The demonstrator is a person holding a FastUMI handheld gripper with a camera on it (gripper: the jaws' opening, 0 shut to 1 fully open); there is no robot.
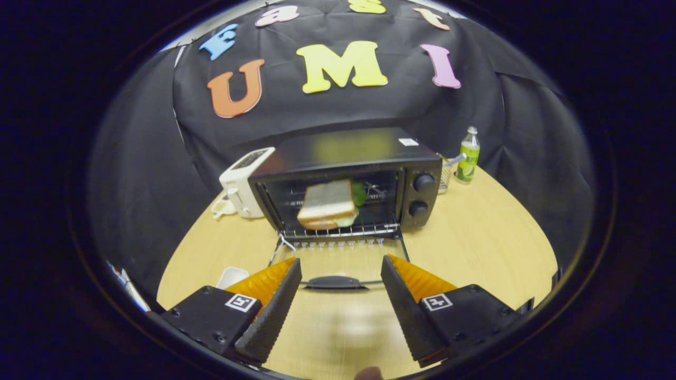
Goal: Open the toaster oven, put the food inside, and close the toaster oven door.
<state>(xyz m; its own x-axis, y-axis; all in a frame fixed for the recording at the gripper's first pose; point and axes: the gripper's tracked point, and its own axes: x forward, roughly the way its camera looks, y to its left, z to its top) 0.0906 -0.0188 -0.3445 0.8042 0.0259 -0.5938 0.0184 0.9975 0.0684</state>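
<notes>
The toaster oven (348, 177) stands on the wooden bench (475, 248) with its glass door (340, 261) dropped flat toward the camera, which leaves the cavity open for loading. The sandwich (328, 205) (white bread with a green leaf showing at its right side) lies on the wire rack (340, 230), toward the left of the cavity and well inside the front edge. By my reading the food step is done and closing the door is what remains.

The gripper (340, 274) hangs just in front of the lowered door with its jaws spread wide and nothing between them. The door handle (334, 283) sits in the gap between the two fingertips, a sensible place to be for getting under or around the handle and lifting the door. Whether the fingers touch the handle cannot be told.

A white pop-up toaster (244, 182) stands just beside the oven's left wall, and a green drink bottle (468, 155) stands behind its right side, next to what looks like a clear glass (444, 177); all are out of the door's swing. A small white object (231, 275) lies on the bench left of the left finger.

As for writing: a small white sticker on the oven's top and the bottle's label are too small to read, and the two control knobs (421, 195) show no legible marks.
</notes>
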